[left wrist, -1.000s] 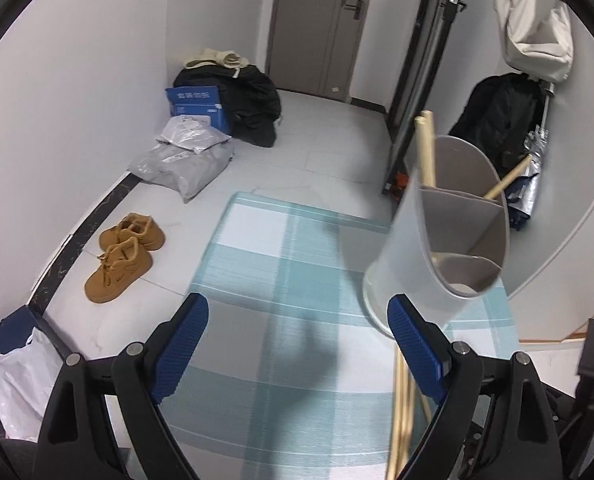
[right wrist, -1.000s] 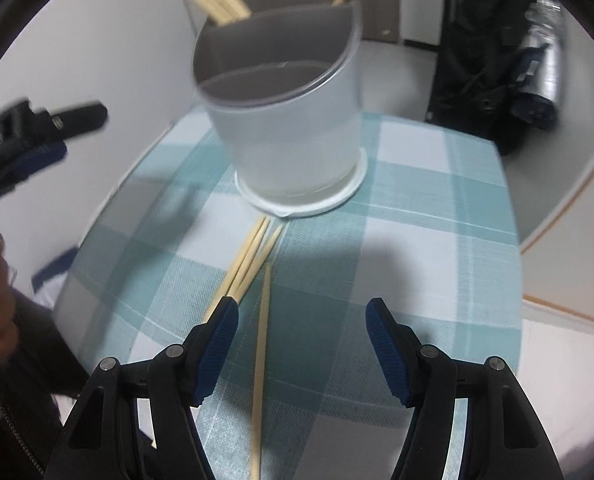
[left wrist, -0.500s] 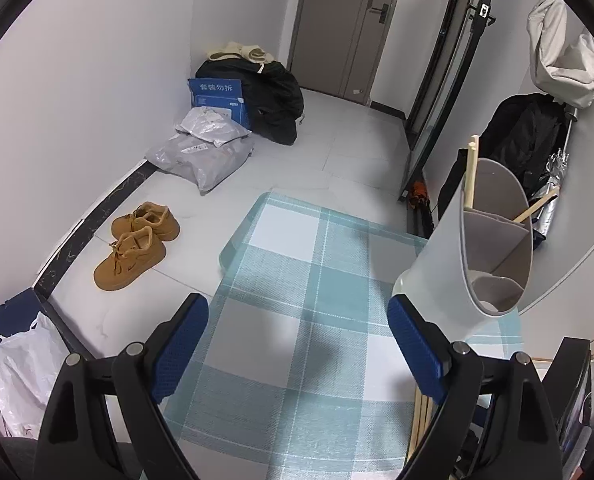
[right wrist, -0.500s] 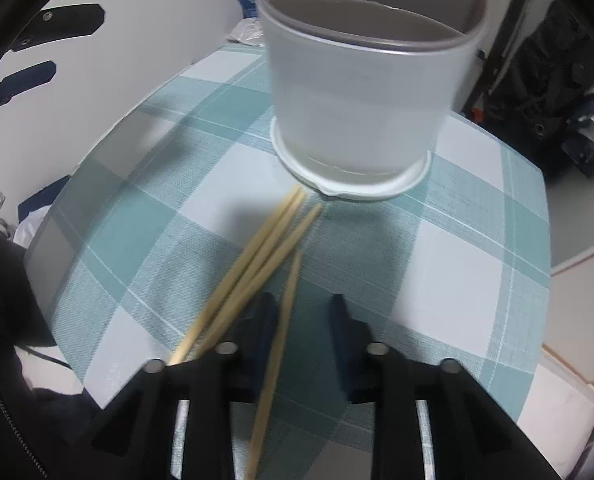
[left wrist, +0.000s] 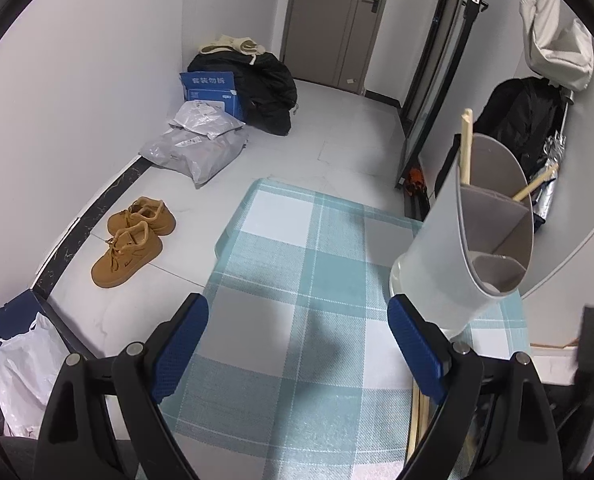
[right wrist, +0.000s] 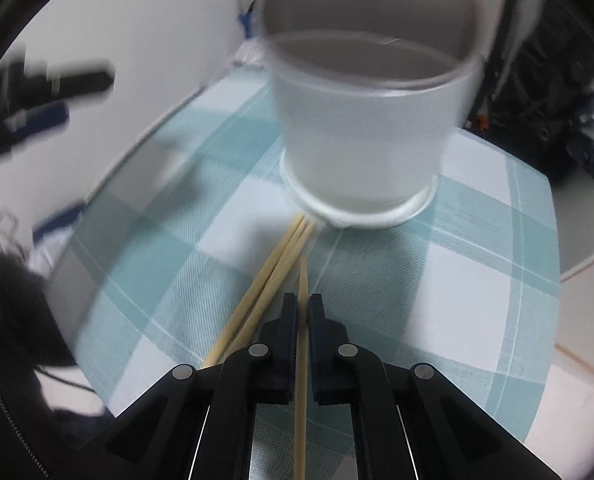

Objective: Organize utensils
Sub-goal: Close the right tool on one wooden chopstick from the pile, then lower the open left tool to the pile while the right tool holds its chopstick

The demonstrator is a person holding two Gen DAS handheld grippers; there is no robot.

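A grey-white divided utensil holder (right wrist: 369,132) stands on the teal checked tablecloth (right wrist: 477,264), with wooden chopsticks (left wrist: 465,140) sticking out of its far compartments. In front of its base lie several loose chopsticks (right wrist: 269,280). My right gripper (right wrist: 303,300) is shut on a single chopstick (right wrist: 300,420) that runs between its pads and points toward the holder. My left gripper (left wrist: 297,344) hangs open over the cloth with nothing between its fingers; the holder (left wrist: 449,256) stands just beyond its right finger.
On the floor past the table lie brown shoes (left wrist: 133,236), grey parcels (left wrist: 197,148), a blue box and a black bag (left wrist: 265,92). A white plastic bag (left wrist: 17,376) sits at the lower left. Dark bags lean behind the holder on the right.
My right gripper's jaws came together from wide open onto one chopstick, and it edged nearer the holder. The left gripper stayed open; the holder sits further right in its view.
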